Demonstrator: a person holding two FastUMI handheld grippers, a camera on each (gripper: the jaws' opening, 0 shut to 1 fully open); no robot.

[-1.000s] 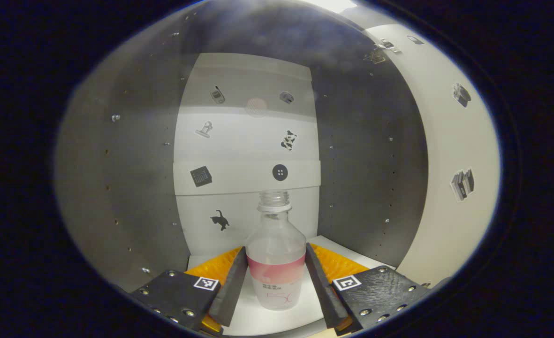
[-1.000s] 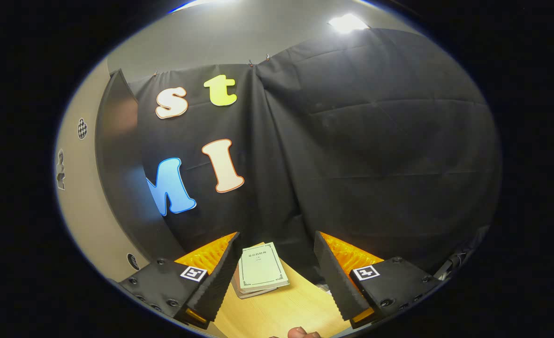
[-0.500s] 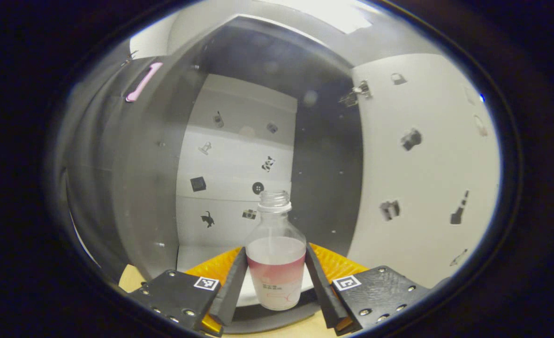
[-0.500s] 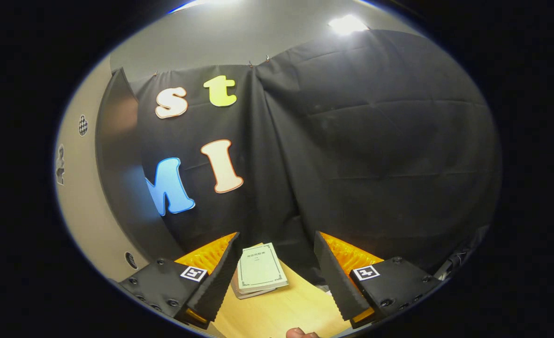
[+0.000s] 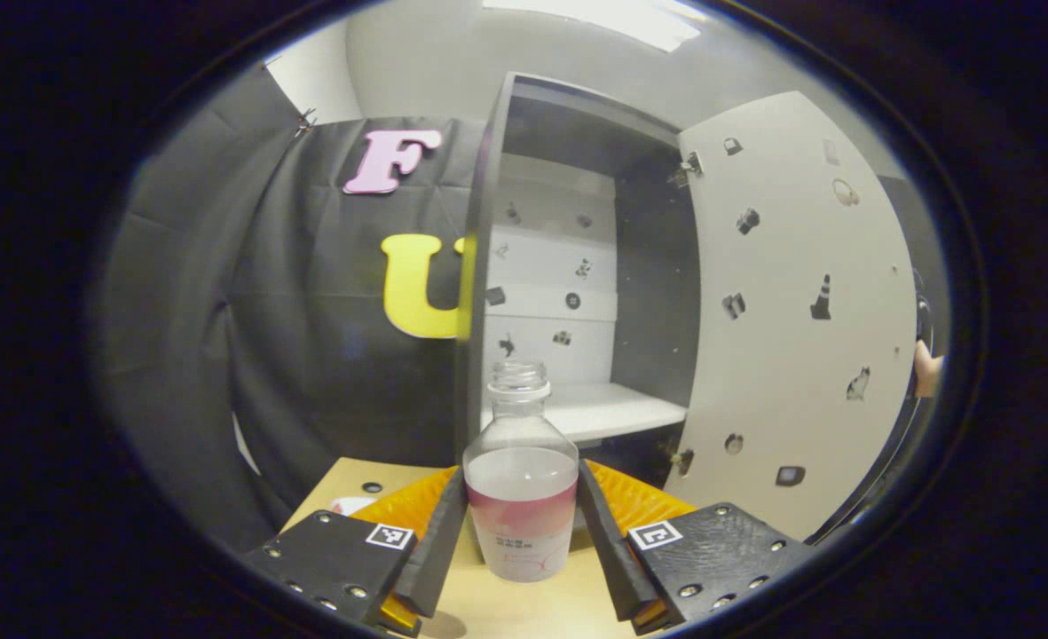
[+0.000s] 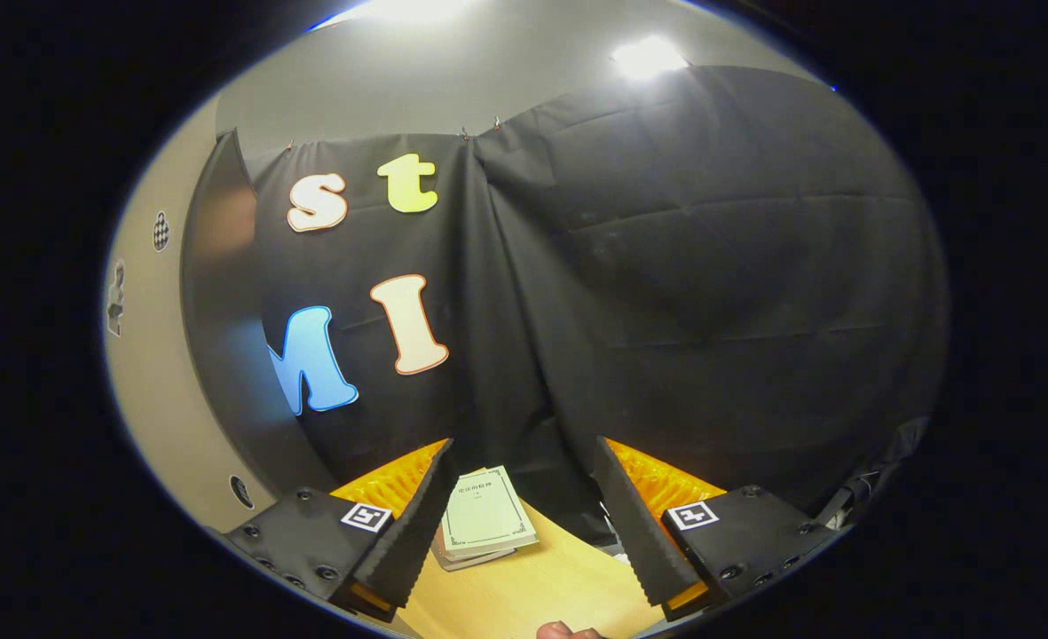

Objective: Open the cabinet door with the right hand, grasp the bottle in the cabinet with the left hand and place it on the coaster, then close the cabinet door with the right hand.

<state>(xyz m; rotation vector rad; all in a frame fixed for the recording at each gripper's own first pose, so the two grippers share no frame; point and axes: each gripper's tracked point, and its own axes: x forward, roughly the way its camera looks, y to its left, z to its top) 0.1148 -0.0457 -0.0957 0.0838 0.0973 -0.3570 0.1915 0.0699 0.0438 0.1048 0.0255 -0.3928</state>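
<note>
Within the last second the left gripper (image 5: 522,524) had drawn back out of the cabinet (image 5: 577,266), its two fingers clamped on either side of the capless bottle (image 5: 521,479): a moment before, the bottle stood on the white shelf (image 5: 599,410) inside, whereas now it hung upright above the wooden table (image 5: 524,608), with the cabinet's opening at 12 o'clock beyond it. That meant the grasp and the withdrawal looked done, and the carry to the coaster was the step in hand; a pale round thing (image 5: 350,506) at 9 o'clock of the bottle may have been that coaster, though it was too far hidden to be sure. The cabinet door (image 5: 794,311) stood wide open at 2 o'clock, so closing it was still to come. The right gripper (image 6: 522,524) had barely shifted, its fingers spread apart and holding nothing, over the table with a pale booklet (image 6: 486,522) lying on other books between them. The booth was hung with black cloth (image 6: 665,266) under a bright ceiling light (image 6: 643,55).
</note>
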